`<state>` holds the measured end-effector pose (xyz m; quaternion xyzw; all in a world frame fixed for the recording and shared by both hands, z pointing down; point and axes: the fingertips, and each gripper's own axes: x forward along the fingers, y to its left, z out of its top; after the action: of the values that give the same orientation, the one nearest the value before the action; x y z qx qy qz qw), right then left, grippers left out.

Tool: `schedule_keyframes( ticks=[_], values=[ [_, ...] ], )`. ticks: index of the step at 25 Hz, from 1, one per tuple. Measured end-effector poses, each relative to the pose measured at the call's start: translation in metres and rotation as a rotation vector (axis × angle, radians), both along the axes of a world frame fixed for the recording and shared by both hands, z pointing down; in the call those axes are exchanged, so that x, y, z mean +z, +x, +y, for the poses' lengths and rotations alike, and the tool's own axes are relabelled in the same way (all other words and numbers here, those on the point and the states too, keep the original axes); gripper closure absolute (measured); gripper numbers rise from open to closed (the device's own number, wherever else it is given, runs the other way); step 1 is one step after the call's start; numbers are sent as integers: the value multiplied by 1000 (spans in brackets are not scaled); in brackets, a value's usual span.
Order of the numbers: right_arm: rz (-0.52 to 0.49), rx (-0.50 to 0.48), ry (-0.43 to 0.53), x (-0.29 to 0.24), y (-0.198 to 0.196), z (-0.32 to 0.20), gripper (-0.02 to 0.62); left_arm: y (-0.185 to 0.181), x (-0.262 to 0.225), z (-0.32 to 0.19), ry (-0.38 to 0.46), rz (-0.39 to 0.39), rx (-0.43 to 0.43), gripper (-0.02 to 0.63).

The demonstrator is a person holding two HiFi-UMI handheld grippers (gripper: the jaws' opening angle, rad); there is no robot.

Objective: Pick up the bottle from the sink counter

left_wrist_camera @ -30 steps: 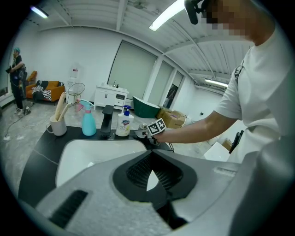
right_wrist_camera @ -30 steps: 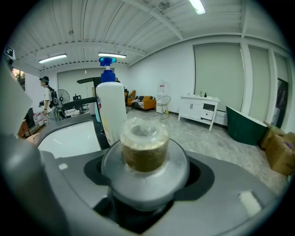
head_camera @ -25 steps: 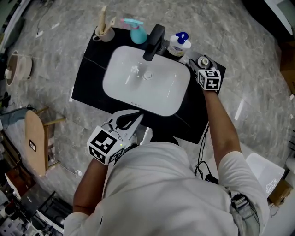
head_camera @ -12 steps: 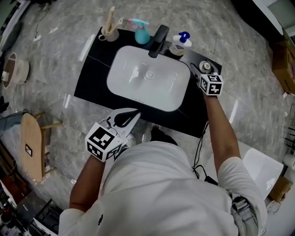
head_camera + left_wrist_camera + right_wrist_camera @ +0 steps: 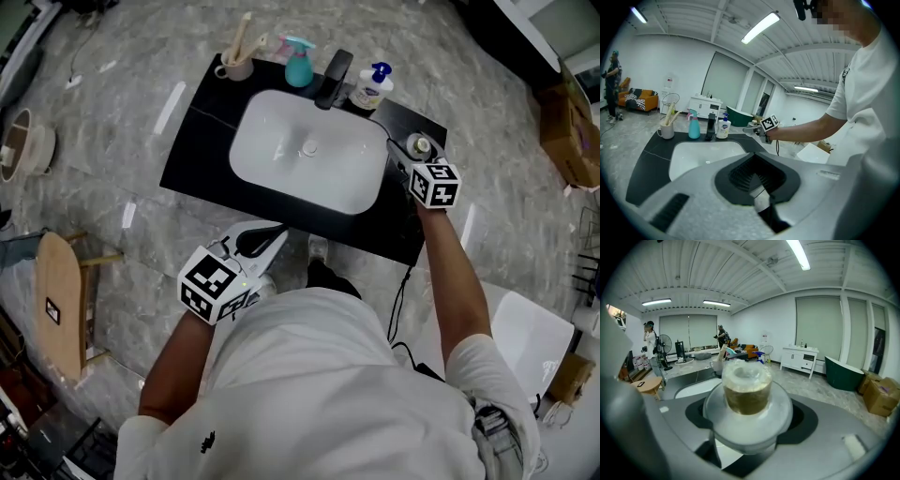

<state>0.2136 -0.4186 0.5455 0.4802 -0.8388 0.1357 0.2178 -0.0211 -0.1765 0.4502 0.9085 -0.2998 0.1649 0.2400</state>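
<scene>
Right gripper (image 5: 410,150): jaws wide, clamped on bottle (image 5: 746,389). Bottle round and clear, domed shoulder, amber-brown neck, frosted cap, sitting between jaws. Glossy black tabletop (image 5: 202,155) below jaws. White smooth oval sink (image 5: 309,164) to left of them. Left gripper (image 5: 270,236): jaws together, nothing between them, dark ribbed pads. Sink ahead of its jaws.

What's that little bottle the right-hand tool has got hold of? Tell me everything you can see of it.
The bottle is small and round, of clear, slightly frosted material, with a wide shoulder, a golden-brown neck band and a pale translucent cap. It sits roughly upright between the jaws of the right gripper, which clamp its body, over the right end of the black sink counter, apparently lifted clear of it.
</scene>
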Motion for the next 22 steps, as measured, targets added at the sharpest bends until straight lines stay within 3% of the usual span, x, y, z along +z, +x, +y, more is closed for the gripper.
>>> schedule_keyframes(
  ticks=[11,22],
  values=[
    [-25,-76,32,-65,-61,84,239,-39,-3,58,22,43,6,600],
    [-39,-141,43,-105,-108,173,239,-69,-1,111,47,35,18,600]
  ],
)
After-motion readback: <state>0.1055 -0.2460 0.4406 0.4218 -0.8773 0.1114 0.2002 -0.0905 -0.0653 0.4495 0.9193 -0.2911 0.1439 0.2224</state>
